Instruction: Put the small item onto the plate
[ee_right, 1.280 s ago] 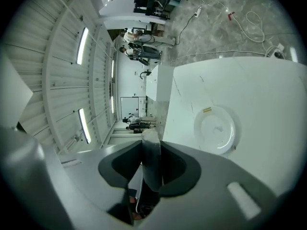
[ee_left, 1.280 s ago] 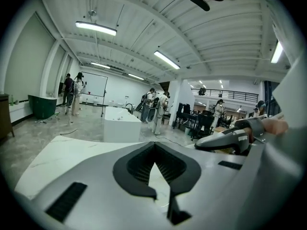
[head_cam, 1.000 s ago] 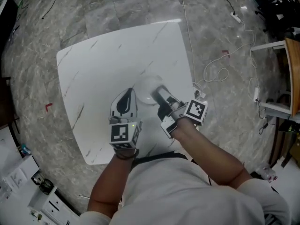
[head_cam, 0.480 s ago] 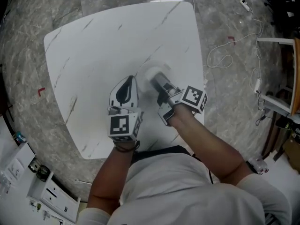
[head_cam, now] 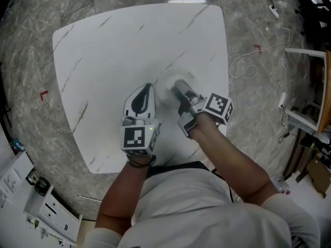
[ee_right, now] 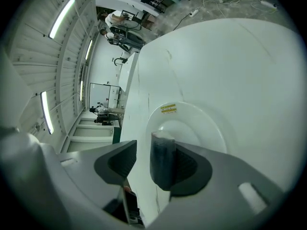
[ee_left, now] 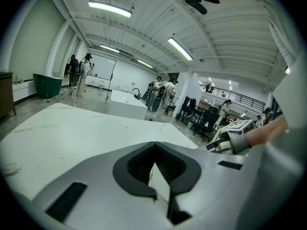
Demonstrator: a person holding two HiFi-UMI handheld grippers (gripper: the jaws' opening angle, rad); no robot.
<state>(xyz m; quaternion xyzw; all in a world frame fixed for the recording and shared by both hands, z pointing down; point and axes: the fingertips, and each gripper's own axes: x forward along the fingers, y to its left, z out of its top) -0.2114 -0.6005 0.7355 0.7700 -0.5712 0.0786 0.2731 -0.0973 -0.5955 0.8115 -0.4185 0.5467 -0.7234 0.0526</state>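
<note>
A white plate (head_cam: 165,82) lies near the middle of the white table (head_cam: 119,45). My right gripper (head_cam: 179,88) hangs low over it. In the right gripper view, the small item, a dark short cylinder (ee_right: 163,160), stands between the jaws over the plate (ee_right: 196,123), which bears a yellow sticker. The jaws of the right gripper (ee_right: 145,158) are opening: the item leans against the right-hand pad and a gap shows on its other side. My left gripper (head_cam: 146,89) rests on the table just left of the plate. Its jaws (ee_left: 154,169) are closed together with nothing in them.
White cables (head_cam: 247,66) and a power strip (head_cam: 274,12) lie on the stone floor right of the table. Wooden furniture (head_cam: 323,102) stands at the far right and white drawers (head_cam: 51,213) at the lower left. People stand far off in the hall (ee_left: 79,73).
The head camera has shifted a little, so the table sits differently in the view. Both grippers keep their places by the plate.
</note>
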